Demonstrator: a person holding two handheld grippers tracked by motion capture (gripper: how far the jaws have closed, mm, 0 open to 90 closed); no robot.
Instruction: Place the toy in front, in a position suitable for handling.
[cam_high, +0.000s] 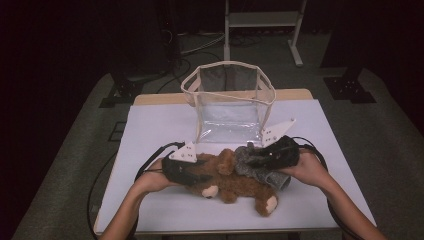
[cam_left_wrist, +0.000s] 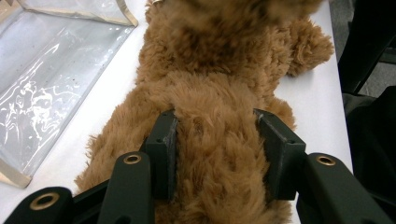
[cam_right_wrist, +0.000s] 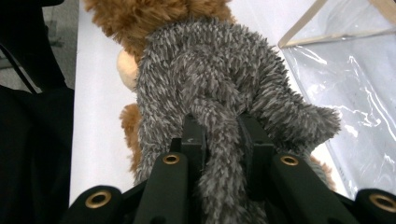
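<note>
Near counter edge: fluffy brown plush teddy bear (cam_high: 235, 182) lies on its side, its body clamped between the part-open jaws of the left hand-held gripper (cam_left_wrist: 215, 140). Shaggy grey plush toy (cam_right_wrist: 219, 88) rests against the bear; one limb is pinched in the nearly closed right hand-held gripper (cam_right_wrist: 220, 135). Both are grasped, neither lifted. Next, probably: raised and carried to the clear plastic tote bag with beige trim (cam_high: 229, 102) toward the far edge, clearing its rim.
</note>
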